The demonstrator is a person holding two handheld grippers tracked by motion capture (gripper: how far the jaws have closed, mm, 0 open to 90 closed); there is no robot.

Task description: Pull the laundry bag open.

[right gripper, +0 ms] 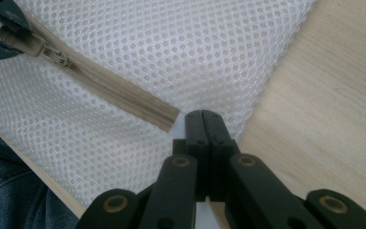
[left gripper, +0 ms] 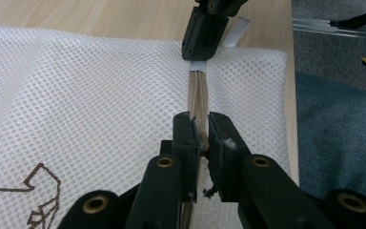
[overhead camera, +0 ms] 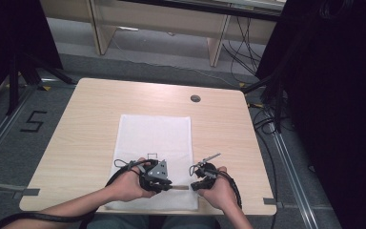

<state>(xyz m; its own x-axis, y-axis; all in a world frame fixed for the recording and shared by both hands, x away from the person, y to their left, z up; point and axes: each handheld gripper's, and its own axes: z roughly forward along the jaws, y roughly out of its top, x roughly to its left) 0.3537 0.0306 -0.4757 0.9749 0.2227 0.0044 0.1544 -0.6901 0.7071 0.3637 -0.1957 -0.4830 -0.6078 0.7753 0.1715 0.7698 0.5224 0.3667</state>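
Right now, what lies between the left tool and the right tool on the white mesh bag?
A closed beige zipper runs along the mesh bag from the left tool to the right tool, best seen in the left gripper view.

In the high view, the near edge of the white mesh zippered bag [overhead camera: 155,138] is covered by both hands and both grippers. The tan zipper [overhead camera: 180,187] shows as a short strip between them, too small to read its teeth or slider. The person's forearms are cut off by the bottom edge.

In the left gripper view, the left gripper [left gripper: 200,136] has its fingers [left gripper: 183,138] closed over the zipper pull, which is mostly hidden. The brown printed outline [left gripper: 40,195] on the mesh is cut off at the bottom and left edges.

In the right gripper view, what the right gripper [right gripper: 204,119] pinches cannot be told. The other gripper is cropped at the top-left corner.
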